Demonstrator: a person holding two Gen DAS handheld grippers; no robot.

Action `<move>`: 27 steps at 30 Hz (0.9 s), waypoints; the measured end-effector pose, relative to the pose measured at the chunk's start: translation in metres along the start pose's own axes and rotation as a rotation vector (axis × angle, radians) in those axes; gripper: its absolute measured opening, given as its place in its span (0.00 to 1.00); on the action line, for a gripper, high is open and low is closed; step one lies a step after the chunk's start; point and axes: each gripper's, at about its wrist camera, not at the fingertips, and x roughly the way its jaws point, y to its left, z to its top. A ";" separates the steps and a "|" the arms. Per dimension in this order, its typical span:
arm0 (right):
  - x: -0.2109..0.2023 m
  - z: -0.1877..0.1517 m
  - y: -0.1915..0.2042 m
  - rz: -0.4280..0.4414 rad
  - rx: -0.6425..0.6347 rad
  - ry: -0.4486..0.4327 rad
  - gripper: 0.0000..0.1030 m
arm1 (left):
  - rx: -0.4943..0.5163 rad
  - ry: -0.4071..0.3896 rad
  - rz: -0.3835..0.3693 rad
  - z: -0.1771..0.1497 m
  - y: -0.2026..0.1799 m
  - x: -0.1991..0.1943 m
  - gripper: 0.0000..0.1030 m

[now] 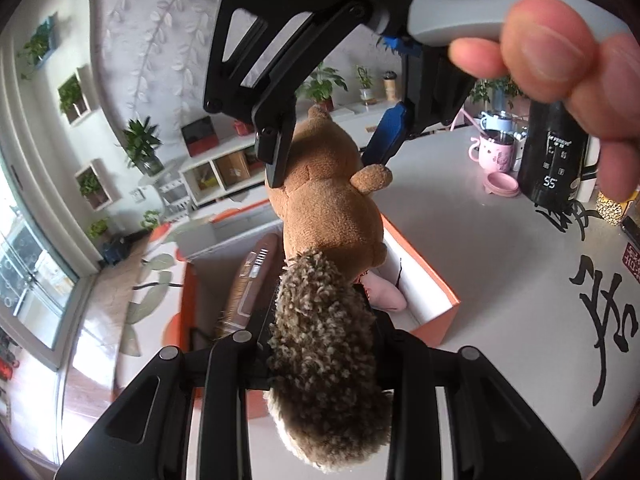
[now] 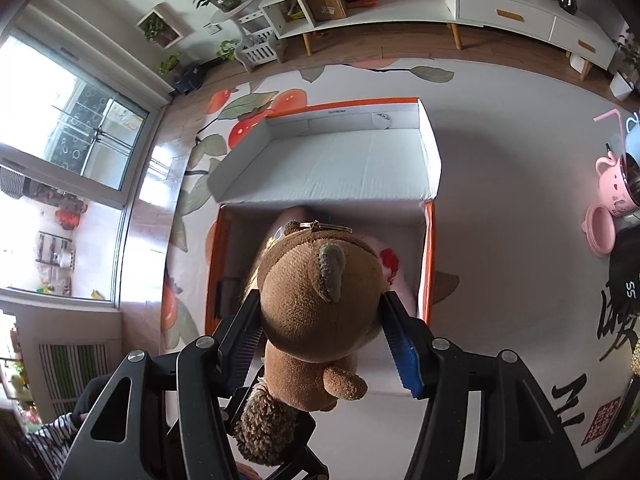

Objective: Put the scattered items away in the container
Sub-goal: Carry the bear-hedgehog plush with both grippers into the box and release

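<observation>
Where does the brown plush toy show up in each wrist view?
Left wrist: plush toy runs centre to bottom, curly tail nearest the camera.
Right wrist: plush toy sits centre-low, its head between the tool's fingers.
Shared landmark: orange box beneath it.

plush toy (image 2: 316, 304) above open box (image 2: 430, 148) | mug (image 2: 612, 188) right of box | box on table (image 2: 512, 240)

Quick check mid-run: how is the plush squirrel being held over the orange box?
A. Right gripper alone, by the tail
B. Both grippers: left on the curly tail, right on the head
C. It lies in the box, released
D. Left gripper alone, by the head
B: the left gripper clamps the plush squirrel by its curly tail, the right gripper squeezes its head, above the orange box.
</observation>
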 end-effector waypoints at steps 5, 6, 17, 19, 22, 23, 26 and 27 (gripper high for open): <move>0.026 0.013 -0.014 0.013 0.007 0.008 0.56 | 0.005 0.054 -0.018 -0.005 0.007 0.034 0.28; 0.031 0.015 -0.016 0.014 0.007 0.010 0.56 | 0.003 0.061 -0.025 -0.005 0.007 0.039 0.28; 0.067 0.022 -0.030 -0.015 0.006 0.000 0.56 | -0.016 0.112 -0.085 -0.004 0.010 0.063 0.29; 0.069 0.022 -0.029 -0.024 -0.002 -0.003 0.56 | -0.016 0.127 -0.096 -0.003 0.010 0.066 0.30; 0.073 0.021 -0.030 -0.032 -0.008 -0.007 0.56 | -0.014 0.155 -0.108 -0.003 0.010 0.071 0.33; 0.075 0.021 -0.031 -0.031 -0.006 -0.007 0.58 | -0.011 0.165 -0.110 -0.003 0.010 0.073 0.37; 0.076 0.020 -0.035 -0.013 0.011 -0.016 0.63 | 0.001 0.193 -0.112 -0.006 0.008 0.078 0.53; 0.076 0.019 -0.036 -0.008 0.015 -0.015 0.67 | -0.004 0.196 -0.112 -0.008 0.008 0.078 0.65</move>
